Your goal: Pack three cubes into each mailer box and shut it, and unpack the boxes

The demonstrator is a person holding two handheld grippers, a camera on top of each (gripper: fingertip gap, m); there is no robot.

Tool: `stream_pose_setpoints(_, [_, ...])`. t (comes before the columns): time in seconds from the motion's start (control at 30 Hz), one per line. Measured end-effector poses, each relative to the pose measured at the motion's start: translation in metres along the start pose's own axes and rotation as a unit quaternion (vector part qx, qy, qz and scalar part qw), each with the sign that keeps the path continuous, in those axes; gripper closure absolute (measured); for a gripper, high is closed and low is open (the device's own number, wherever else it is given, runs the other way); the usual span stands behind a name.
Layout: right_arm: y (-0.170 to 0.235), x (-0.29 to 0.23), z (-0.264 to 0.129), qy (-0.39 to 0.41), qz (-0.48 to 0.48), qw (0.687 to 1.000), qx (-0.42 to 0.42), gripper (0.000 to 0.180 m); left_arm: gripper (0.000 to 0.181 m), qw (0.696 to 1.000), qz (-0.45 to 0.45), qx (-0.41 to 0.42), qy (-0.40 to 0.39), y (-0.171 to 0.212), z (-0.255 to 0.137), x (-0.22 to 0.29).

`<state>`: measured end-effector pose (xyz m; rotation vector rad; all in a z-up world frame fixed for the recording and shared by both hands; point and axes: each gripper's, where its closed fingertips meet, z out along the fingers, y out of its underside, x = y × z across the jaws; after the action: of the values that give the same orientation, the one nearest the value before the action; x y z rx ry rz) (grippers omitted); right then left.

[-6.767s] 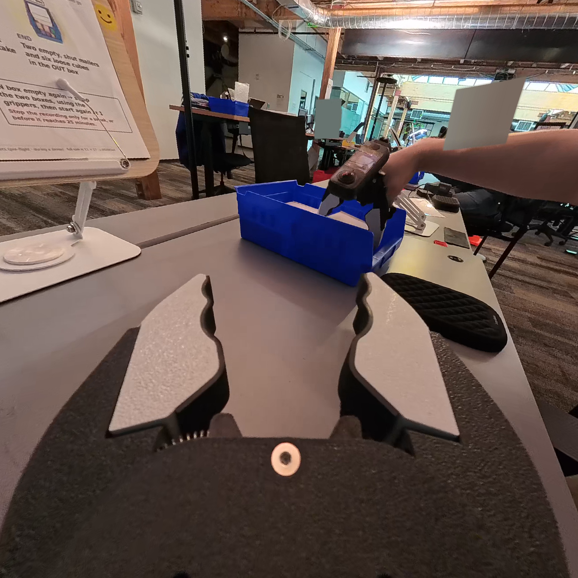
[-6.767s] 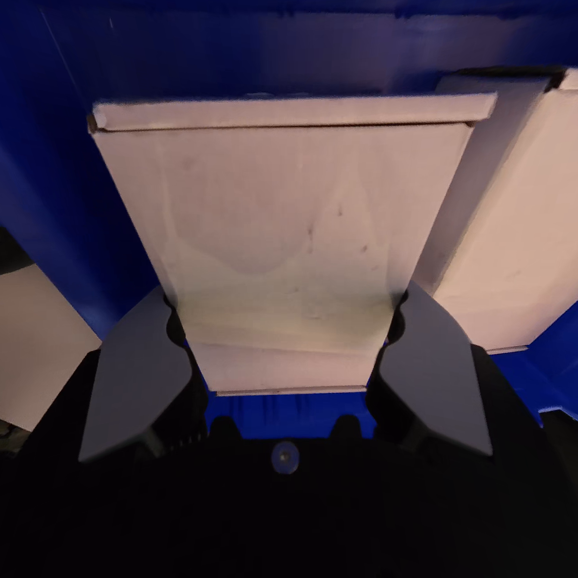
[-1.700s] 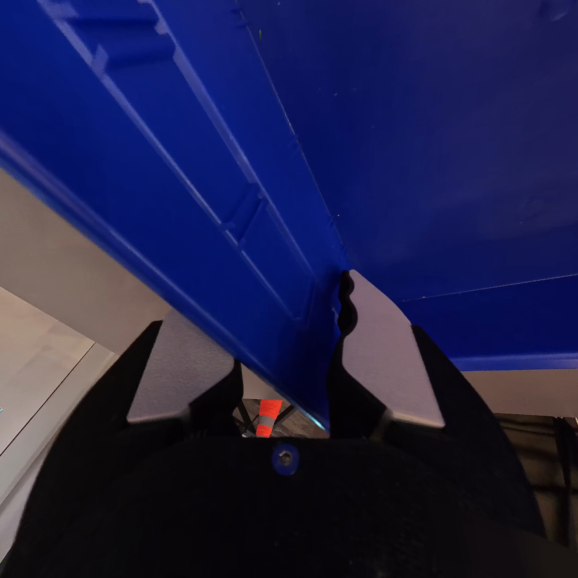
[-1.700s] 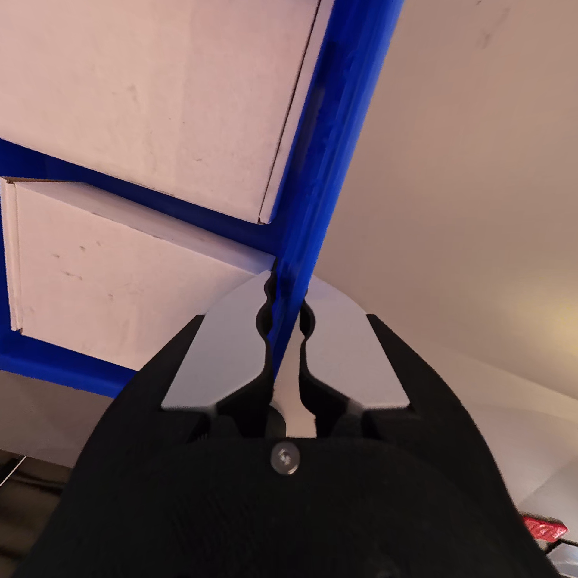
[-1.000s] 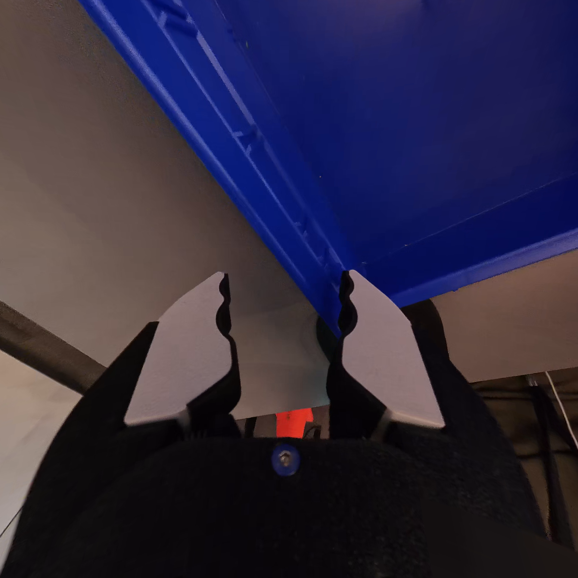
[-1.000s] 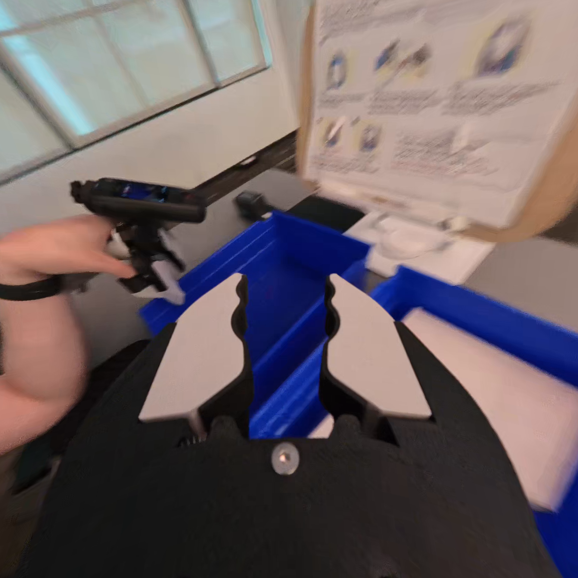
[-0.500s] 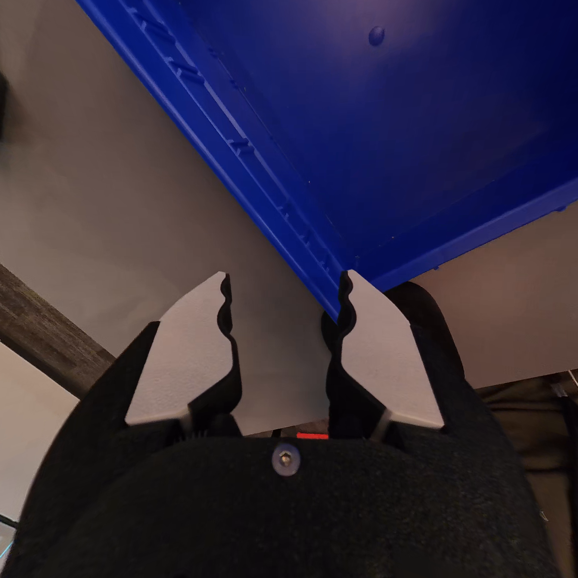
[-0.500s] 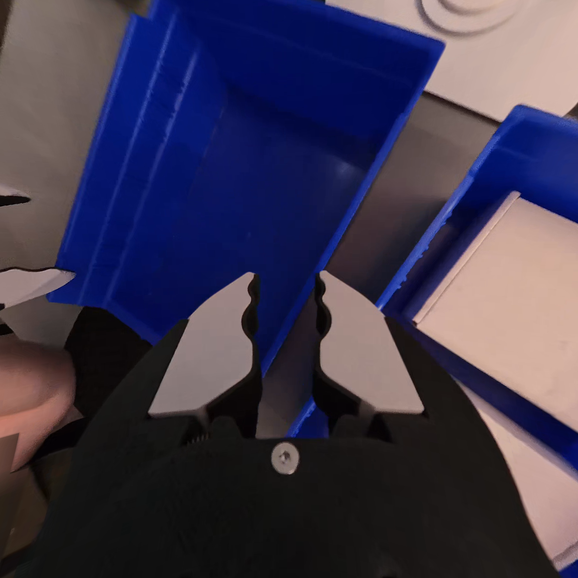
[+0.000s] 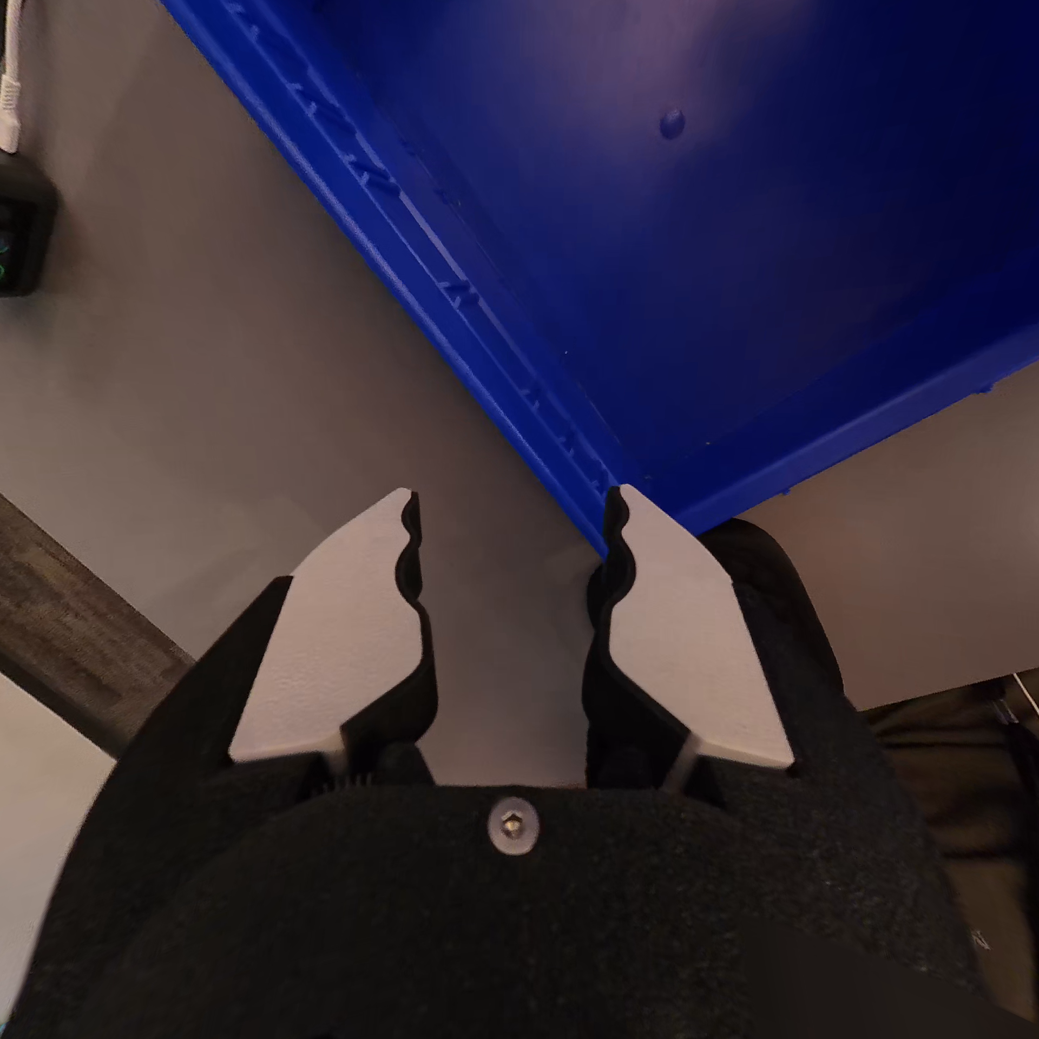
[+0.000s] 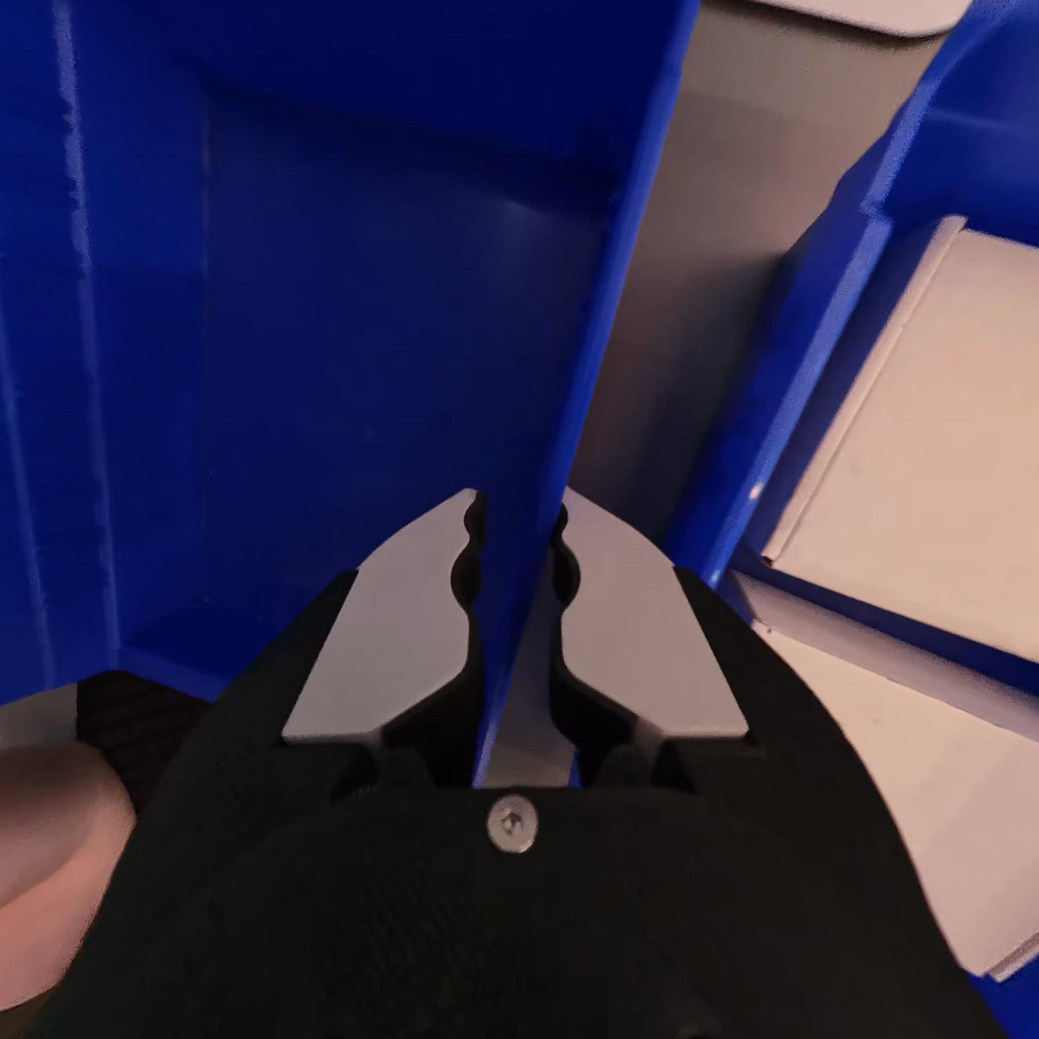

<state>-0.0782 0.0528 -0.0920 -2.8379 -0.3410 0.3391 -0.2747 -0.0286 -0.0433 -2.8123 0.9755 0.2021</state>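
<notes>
Two blue bins sit on my grey table [image 9: 197,393], and I use the empty bin [image 10: 337,309] as my landmark. My right gripper [image 10: 520,506] straddles its right side wall: one finger is inside the bin, the other outside, the jaws narrowed around the wall with a thin gap on the inner side, so I cannot tell whether they truly pinch it. My left gripper [image 9: 511,495] hovers at the near left corner of the same empty bin [image 9: 703,225], jaws spread wide and holding nothing; the tip of its right finger [image 9: 663,590] lies against that corner, while the other finger hangs over bare table. Right of the empty bin, across a strip of table, stands the second bin [image 10: 787,393], and in it lie white mailer boxes [image 10: 922,450], closed and flat, one behind another. No cubes show in either view. A black padded mat [image 10: 129,714] lies at the near edge of the empty bin, and a small black device [image 9: 22,236] with a white cable rests on the table well to its left
</notes>
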Motion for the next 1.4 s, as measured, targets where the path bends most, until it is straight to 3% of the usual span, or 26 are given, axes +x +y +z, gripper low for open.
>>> stream_pose_setpoints(0.37, [-0.001, -0.004, 0.023, 0.043, -0.042, 0.998, -0.018, 0.156, 0.117, 1.0, 0.006, 0.01, -0.007, 0.003, -0.005, -0.002])
stream_pose_setpoints(0.5, [-0.002, 0.004, 0.026, 0.079, -0.07, 0.994, -0.025, 0.168, 0.119, 0.999, 0.002, 0.03, -0.032, -0.006, -0.01, -0.007])
stream_pose_setpoints(0.6, [-0.003, 0.002, 0.026, 0.061, -0.056, 0.996, -0.024, 0.17, 0.118, 0.992, -0.015, 0.086, -0.092, -0.024, -0.027, -0.025])
stream_pose_setpoints(0.8, [-0.004, -0.01, 0.022, 0.008, -0.055, 0.998, -0.015, 0.172, 0.121, 0.954, -0.061, 0.259, -0.141, -0.064, -0.08, -0.041])
stream_pose_setpoints(0.87, [0.001, -0.013, 0.022, -0.004, -0.056, 0.998, -0.024, 0.173, 0.113, 0.927, -0.083, 0.324, -0.173, -0.074, -0.106, -0.051])
stream_pose_setpoints(1.0, [0.0, -0.01, 0.013, -0.002, -0.058, 0.998, -0.03, 0.173, 0.115, 0.869, -0.122, 0.431, -0.209, -0.079, -0.15, -0.059])
stream_pose_setpoints(1.1, [-0.002, -0.012, 0.002, 0.0, -0.074, 0.996, -0.042, 0.173, 0.118, 0.848, -0.129, 0.461, -0.228, -0.074, -0.165, -0.06])
stream_pose_setpoints(1.23, [-0.001, -0.028, -0.02, -0.02, -0.095, 0.993, -0.068, 0.173, 0.118, 0.845, -0.127, 0.472, -0.218, -0.07, -0.173, -0.051])
stream_pose_setpoints(1.4, [-0.006, -0.04, -0.067, -0.058, -0.097, 0.991, -0.077, 0.173, 0.114, 0.817, -0.132, 0.524, -0.204, -0.053, -0.203, -0.032])
